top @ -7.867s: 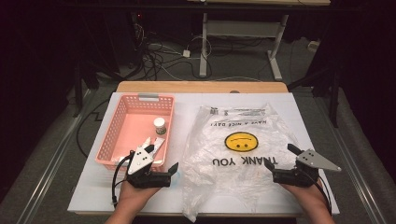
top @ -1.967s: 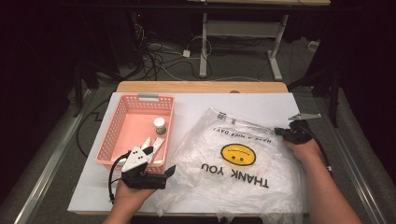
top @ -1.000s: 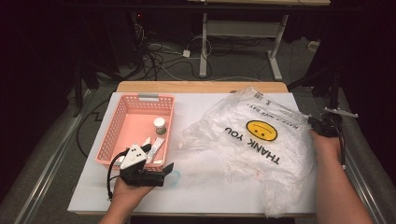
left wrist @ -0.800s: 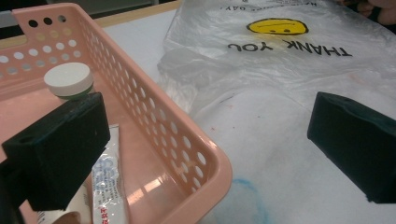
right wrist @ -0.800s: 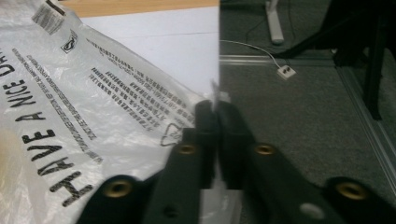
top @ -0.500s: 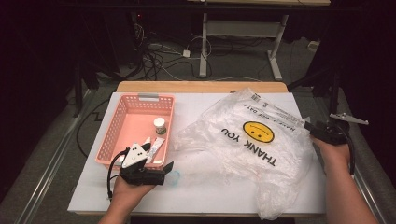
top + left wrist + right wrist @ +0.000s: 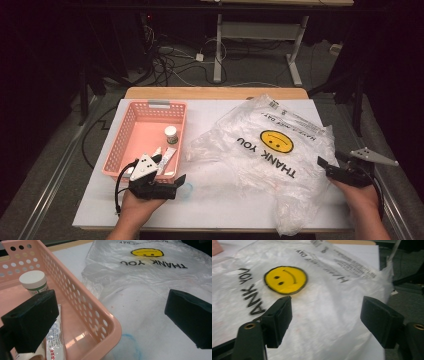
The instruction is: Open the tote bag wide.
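A clear plastic bag (image 7: 270, 150) with a yellow smiley (image 7: 276, 141) and "THANK YOU" lies crumpled on the right half of the white table (image 7: 220, 200). At the bag's right edge my right gripper (image 7: 324, 167) points left. Its jaws have just been opening and now stand open, with the bag (image 7: 324, 277) lying below and ahead of them, not pinched. The right gripper (image 7: 327, 302) faces the smiley (image 7: 285, 280). My left gripper (image 7: 182, 184) rests open at the front right corner of the pink basket (image 7: 150, 104). The left gripper (image 7: 110, 297) holds nothing.
The basket (image 7: 82, 302) holds a white-capped bottle (image 7: 171, 135) (image 7: 33, 282) and a white tube (image 7: 167, 159) (image 7: 56, 340). A faint blue smear (image 7: 127, 345) marks the table by the basket corner. Cables and desk legs fill the dark floor beyond the table's far edge.
The right gripper has opened, let go of the bag's right edge and drawn back toward the near right of the table. The bag has stayed where it was dragged. The left hand has kept still.
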Action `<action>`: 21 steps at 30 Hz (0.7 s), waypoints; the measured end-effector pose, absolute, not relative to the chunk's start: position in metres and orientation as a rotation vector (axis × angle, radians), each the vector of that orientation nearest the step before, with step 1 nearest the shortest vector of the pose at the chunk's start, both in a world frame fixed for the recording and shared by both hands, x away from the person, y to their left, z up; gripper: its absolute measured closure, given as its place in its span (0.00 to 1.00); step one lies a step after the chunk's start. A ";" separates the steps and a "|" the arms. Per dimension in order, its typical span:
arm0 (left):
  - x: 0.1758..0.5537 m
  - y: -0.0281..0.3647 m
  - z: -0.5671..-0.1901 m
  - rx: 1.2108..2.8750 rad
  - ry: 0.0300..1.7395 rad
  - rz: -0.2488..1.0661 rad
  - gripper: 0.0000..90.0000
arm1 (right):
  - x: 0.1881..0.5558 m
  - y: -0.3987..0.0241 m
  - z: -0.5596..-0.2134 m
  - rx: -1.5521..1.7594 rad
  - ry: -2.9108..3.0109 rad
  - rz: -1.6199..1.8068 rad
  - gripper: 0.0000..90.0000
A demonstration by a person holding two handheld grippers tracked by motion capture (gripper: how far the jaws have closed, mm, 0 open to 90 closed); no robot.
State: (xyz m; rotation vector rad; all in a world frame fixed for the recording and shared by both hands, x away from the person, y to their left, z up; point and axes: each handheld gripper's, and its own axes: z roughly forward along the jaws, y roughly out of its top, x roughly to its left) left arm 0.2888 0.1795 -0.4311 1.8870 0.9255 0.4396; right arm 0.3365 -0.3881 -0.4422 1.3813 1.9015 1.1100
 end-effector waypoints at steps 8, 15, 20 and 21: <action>0.289 0.181 -0.433 1.896 0.929 0.427 0.00 | 0.310 -0.362 -0.450 1.345 1.949 1.152 0.17; 0.287 0.184 -0.430 1.861 0.937 0.439 0.00 | 0.296 -0.353 -0.450 1.262 1.986 1.155 0.06; 0.285 0.189 -0.428 1.845 0.944 0.440 0.00 | 0.288 -0.356 -0.451 1.265 1.990 1.173 0.00; 0.285 0.189 -0.428 1.845 0.944 0.439 0.00 | 0.288 -0.355 -0.451 1.267 1.992 1.171 0.00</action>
